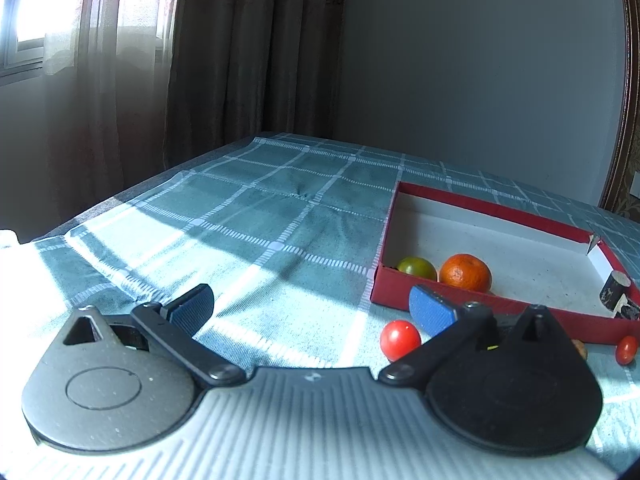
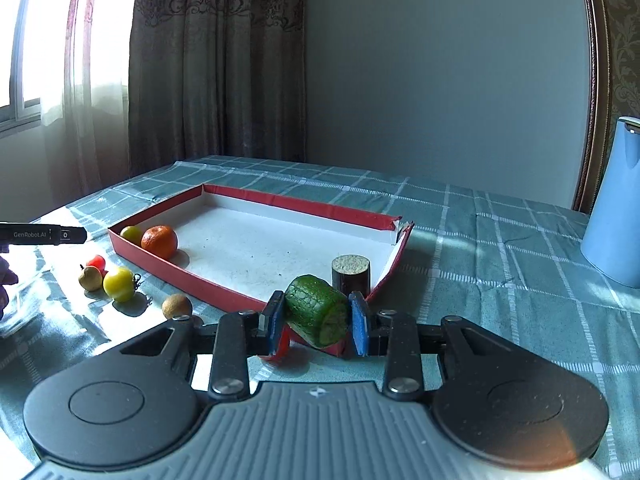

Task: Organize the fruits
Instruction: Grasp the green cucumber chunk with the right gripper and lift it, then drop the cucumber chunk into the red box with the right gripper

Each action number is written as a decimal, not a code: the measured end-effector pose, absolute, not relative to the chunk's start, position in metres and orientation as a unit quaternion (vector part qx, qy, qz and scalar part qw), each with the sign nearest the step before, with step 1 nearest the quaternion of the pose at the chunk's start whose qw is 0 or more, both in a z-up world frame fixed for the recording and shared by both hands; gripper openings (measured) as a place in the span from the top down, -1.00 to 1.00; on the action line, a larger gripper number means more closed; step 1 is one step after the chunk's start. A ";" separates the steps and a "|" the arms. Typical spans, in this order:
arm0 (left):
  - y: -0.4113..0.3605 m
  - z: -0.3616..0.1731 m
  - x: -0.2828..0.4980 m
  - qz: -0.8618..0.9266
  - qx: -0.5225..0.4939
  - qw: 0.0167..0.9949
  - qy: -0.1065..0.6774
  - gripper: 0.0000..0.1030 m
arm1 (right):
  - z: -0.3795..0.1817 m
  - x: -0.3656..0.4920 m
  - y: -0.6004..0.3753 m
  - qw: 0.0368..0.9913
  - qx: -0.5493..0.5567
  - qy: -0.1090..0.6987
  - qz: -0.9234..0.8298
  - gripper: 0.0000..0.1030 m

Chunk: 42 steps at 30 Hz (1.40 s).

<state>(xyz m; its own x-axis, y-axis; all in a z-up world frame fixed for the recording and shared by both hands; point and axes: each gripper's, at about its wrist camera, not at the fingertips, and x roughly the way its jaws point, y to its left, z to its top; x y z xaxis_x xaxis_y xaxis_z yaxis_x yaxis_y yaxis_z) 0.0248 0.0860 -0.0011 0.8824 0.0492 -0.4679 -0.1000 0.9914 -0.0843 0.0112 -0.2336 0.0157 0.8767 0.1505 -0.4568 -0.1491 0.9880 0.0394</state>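
Our left tongs (image 1: 312,307) and right tongs (image 2: 318,322) look alike: blue ribbed pads on black linkage arms with silver screws, two round black discs, and a grey ribbed housing bearing a small white emblem.

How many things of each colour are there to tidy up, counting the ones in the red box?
Red tomatoes: 2
Orange mandarin: 1
Green tomato, green chunk: 2
Yellow tomato: 1
Brown fruits: 2
Dark stub: 1
Total: 9
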 end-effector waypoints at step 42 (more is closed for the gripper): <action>0.071 0.001 0.006 -0.021 -0.009 0.977 0.212 -1.00 | 0.012 -0.004 -0.238 0.983 -0.009 0.182 0.019 -0.75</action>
<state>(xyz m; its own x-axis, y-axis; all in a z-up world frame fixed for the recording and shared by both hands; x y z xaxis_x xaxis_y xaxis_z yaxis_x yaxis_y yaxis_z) 0.0060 0.0712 0.0006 0.9093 -0.0456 -0.4135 0.0381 0.9989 -0.0262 -0.0044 -0.2376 0.0122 0.9329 0.0336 -0.3585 -0.0402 0.9991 -0.0111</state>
